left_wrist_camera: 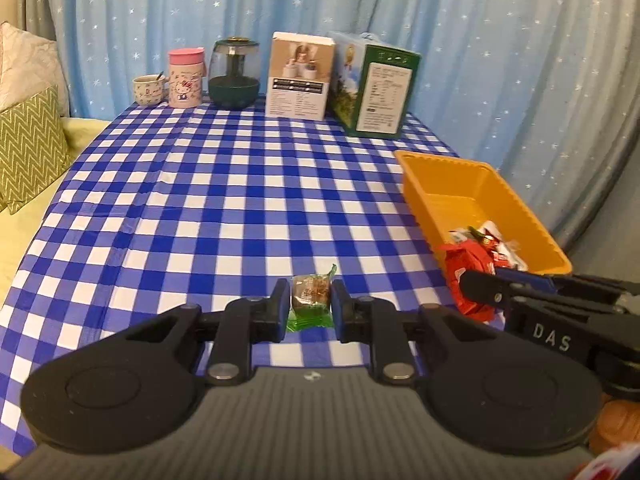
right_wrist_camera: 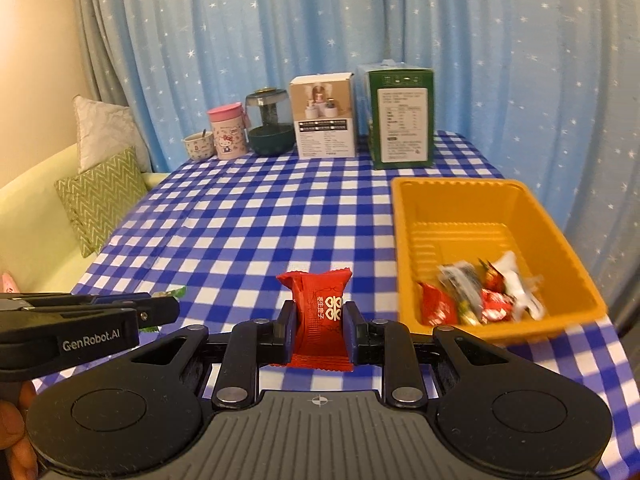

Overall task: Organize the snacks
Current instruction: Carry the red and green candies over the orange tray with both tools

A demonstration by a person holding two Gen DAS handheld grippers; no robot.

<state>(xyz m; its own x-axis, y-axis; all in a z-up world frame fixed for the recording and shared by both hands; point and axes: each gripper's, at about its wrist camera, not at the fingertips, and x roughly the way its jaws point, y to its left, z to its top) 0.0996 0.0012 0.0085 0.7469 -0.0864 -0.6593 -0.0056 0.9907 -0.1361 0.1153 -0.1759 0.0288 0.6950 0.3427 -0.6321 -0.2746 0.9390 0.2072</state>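
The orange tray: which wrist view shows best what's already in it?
The right wrist view. It looks down into the orange tray, showing its ribbed floor and the wrapped snacks piled in the near corner, though they are blurred. The left wrist view sees the tray from its side, with the right gripper covering part of the pile.

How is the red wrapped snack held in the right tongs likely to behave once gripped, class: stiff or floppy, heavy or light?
The red wrapped snack probably crumples: its wrapper bows between the right tongs. It seems light, since that narrow pinch holds it upright. The glossy film may be slippery.
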